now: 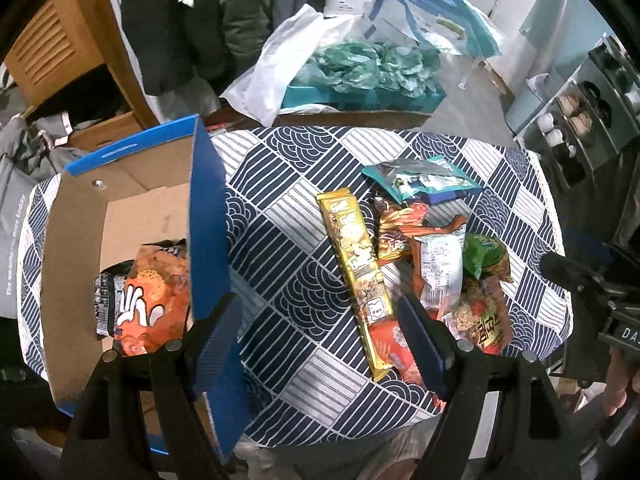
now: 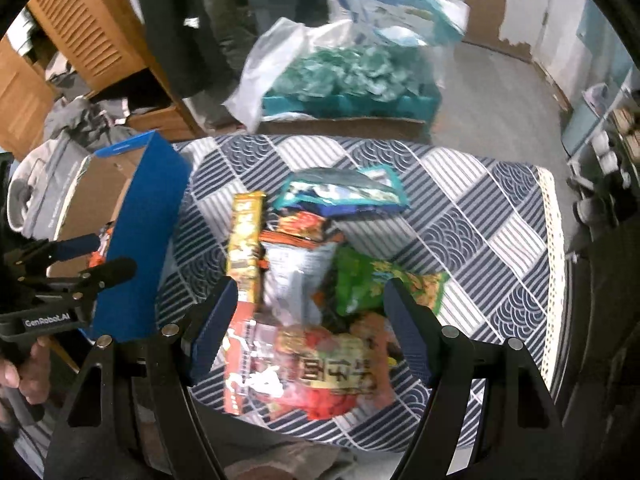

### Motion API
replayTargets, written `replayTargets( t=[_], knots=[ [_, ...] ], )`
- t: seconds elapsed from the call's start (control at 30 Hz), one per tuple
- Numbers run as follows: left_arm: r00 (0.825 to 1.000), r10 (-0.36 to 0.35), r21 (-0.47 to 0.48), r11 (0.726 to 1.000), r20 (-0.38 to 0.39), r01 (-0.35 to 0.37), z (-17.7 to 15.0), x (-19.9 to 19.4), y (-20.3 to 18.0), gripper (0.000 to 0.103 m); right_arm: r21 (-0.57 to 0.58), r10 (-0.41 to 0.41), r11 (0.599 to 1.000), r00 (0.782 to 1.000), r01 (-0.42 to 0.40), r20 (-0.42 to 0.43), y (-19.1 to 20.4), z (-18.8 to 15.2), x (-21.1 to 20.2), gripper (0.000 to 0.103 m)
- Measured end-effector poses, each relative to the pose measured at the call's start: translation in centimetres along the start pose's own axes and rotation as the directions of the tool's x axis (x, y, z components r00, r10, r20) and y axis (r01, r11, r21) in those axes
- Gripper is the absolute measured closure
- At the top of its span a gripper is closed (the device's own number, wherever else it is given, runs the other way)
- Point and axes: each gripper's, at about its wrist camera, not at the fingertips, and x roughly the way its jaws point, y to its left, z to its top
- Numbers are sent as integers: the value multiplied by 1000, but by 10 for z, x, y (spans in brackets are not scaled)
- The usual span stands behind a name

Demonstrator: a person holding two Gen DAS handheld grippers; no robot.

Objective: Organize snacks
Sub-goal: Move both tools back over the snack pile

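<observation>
Snack packets (image 2: 304, 320) lie heaped on a patterned tablecloth (image 1: 280, 208), right of a blue-walled cardboard box (image 1: 120, 208) already holding an orange packet (image 1: 156, 300). Both the left gripper (image 1: 320, 344) and right gripper (image 2: 308, 336) hover wide apart, empty. The packets look light, crinkly and slippery; pinching a sealed edge seems best. "GenRobot.AI" marks the left gripper.

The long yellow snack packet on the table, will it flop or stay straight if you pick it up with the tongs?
The long yellow snack packet lies flat and straight, so it probably stays fairly stiff, sagging a little if lifted by one end. Its wrapper looks shiny, so it may slip between the pads. It seems thin and likely light, so a push would probably slide it across the tablecloth, not roll it.
</observation>
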Motion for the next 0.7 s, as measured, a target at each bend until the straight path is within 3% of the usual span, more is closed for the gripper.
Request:
replayTargets(
  t=[0.37,0.7],
  knots=[
    [999,13,10,1000,-53,-13,8,31,-14,22,37,-69,997,998,69,-11,-40,-10,5,27],
    [994,28,-9,1000,-107,-29,14,62,-17,22,18,-103,994,992,104,-76,-57,-16,31,27]
  ],
)
